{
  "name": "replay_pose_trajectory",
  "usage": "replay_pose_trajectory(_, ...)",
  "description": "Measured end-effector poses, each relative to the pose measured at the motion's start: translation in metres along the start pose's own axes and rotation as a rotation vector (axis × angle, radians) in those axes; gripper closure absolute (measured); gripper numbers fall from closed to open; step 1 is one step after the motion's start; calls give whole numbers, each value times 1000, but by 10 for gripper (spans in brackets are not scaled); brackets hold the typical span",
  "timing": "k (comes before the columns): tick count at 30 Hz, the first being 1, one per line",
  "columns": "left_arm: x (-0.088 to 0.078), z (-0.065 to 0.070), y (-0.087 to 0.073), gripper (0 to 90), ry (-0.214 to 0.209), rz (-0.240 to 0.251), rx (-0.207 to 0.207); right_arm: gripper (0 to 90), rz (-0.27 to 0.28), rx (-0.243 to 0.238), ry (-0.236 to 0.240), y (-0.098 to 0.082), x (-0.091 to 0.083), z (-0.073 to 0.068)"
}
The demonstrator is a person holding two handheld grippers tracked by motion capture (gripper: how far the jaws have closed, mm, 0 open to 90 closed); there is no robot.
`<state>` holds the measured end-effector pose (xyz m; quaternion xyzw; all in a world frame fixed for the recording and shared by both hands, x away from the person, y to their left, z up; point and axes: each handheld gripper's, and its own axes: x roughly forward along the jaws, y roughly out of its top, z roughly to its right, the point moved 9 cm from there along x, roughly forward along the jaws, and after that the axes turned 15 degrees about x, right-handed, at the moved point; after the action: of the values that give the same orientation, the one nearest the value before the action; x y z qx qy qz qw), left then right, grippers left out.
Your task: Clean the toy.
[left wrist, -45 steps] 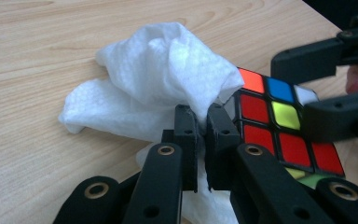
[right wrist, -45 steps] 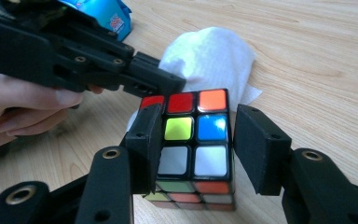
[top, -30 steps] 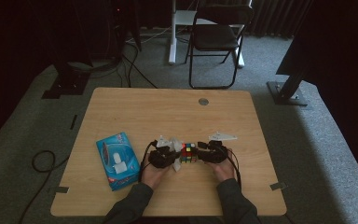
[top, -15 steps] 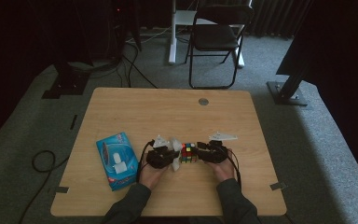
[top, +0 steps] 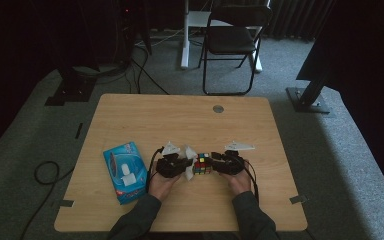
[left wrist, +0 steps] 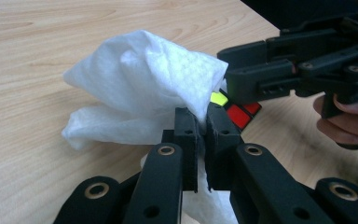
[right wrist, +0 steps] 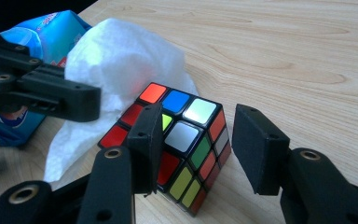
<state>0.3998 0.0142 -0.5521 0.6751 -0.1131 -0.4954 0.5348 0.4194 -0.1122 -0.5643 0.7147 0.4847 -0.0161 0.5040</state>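
Pinching white tissue (left wrist: 144, 88), left hand-held gripper (left wrist: 204, 122)

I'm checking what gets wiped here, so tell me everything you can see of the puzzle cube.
The puzzle cube is a black-bodied three-by-three cube with glossy, scrambled stickers in red, blue, white, green, yellow and orange. It sits on the wooden table between both hands. A white tissue lies against its far side. The right gripper straddles it; whether the pads press cannot be told.

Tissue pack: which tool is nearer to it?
Left. The left tool, shut on a white tissue, sits just right of the blue tissue pack. The right tool is farther off, beyond the puzzle cube, its jaws around the cube.
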Motion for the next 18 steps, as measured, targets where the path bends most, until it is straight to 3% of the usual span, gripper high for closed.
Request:
replay_pose_trajectory(11, 14, -11, 2, 853, 9, -18, -26, 567, -5, 8, 14, 0, 0, -1)
replay_pose_trajectory(18, 18, -14, 0, 855, 17, -32, -21, 594, -6, 5, 21, 0, 0, -2)
